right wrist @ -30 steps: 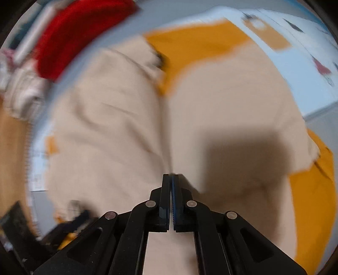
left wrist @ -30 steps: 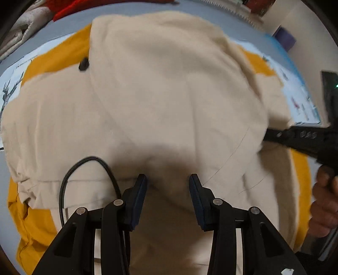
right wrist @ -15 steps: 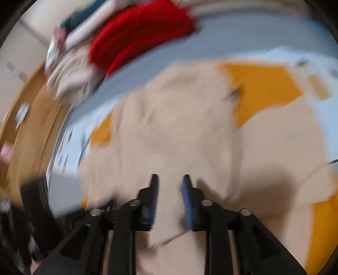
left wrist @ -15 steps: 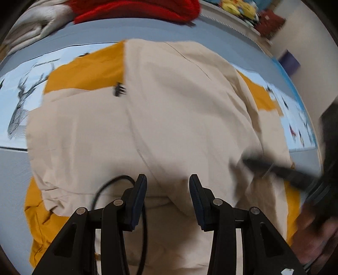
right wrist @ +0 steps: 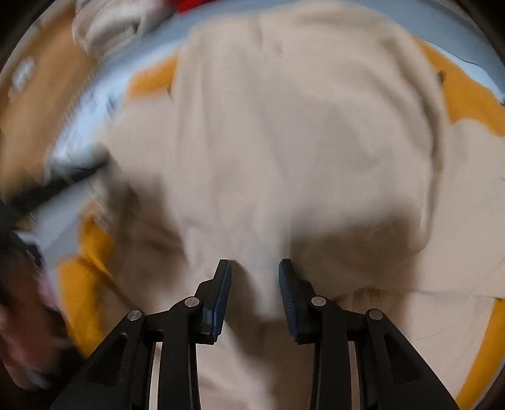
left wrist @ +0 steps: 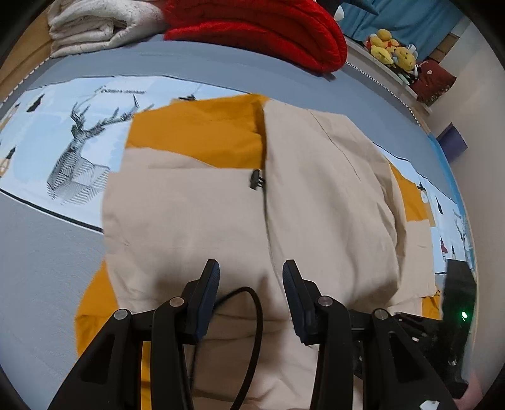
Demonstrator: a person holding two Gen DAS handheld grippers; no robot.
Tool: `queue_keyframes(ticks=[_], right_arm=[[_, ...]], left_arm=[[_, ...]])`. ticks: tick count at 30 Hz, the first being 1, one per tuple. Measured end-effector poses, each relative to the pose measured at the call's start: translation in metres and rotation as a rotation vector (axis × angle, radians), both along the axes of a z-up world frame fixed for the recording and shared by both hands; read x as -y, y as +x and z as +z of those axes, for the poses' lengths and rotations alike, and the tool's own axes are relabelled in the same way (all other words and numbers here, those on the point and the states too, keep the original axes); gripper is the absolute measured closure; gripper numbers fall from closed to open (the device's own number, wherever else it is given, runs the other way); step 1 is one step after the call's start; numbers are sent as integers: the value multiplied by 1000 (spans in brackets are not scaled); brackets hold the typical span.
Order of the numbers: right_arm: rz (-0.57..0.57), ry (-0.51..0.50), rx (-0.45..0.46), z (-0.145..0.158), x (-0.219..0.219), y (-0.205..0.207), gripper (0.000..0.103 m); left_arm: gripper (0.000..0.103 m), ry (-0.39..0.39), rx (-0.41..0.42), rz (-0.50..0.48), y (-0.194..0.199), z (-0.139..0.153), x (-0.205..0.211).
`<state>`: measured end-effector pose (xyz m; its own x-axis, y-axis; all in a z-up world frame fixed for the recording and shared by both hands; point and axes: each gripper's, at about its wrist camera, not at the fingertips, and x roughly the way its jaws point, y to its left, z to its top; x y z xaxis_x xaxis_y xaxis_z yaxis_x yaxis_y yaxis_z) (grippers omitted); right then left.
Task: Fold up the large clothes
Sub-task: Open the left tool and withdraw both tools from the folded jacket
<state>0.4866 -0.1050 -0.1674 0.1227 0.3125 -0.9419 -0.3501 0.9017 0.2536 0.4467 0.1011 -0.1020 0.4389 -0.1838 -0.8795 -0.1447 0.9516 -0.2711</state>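
A large beige and orange jacket (left wrist: 246, 202) lies partly folded on the bed, one beige panel laid over the middle, with a small black zip pull (left wrist: 256, 179) at its seam. My left gripper (left wrist: 251, 274) is open and empty above the jacket's near hem. My right gripper (right wrist: 255, 272) is open and empty just above the beige fabric (right wrist: 284, 142); that view is blurred by motion. The right gripper's black body shows at the lower right of the left wrist view (left wrist: 442, 331).
The bed has a grey and light blue cover with a deer print (left wrist: 75, 151). A red blanket (left wrist: 262, 28) and a folded white quilt (left wrist: 94, 25) lie at the far side. Plush toys (left wrist: 391, 50) sit on a ledge at the back right. A black cable (left wrist: 252, 315) hangs under my left gripper.
My right gripper has opened and let go of the jacket fold, then swung across the garment. My left gripper has pulled back and up, staying open.
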Motion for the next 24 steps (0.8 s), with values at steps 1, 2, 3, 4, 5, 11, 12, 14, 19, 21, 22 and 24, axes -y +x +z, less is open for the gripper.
queue_keyframes(ticks=[1,2,3,4,5,11,12,14,19,21,22,24], right_arm=[[16,-19,24,4,-4,-1,70],[30,-30,47,12,-8,-1,70],[36,-18,73,17,-9,-3,70],[44,4,120,28,-9,-4,70],[47,4,158,36,-7,-4,70],[7,-40,453,95,32,-26,70],[-15,-53,480,103,39,-25,70],[-90,-78,516,122,59,-23,70],[-273,19,592,178,113,-35,83],[-311,46,655,205,128,-52,83],[-322,54,677,216,129,-58,83],[-350,90,733,245,145,-86,83]], left_arm=[[65,7,8,0,2,2,-2],[65,13,22,-4,3,5,-7],[65,21,38,-13,3,8,-12],[65,36,59,-25,5,12,-16],[65,60,90,-39,5,17,-22],[75,120,225,-25,4,52,-62],[79,100,238,-9,1,59,-70],[85,94,274,20,-8,74,-81],[91,144,391,43,-55,118,-100],[91,143,444,55,-82,137,-106],[91,143,467,57,-96,146,-107],[91,149,506,56,-122,163,-107]])
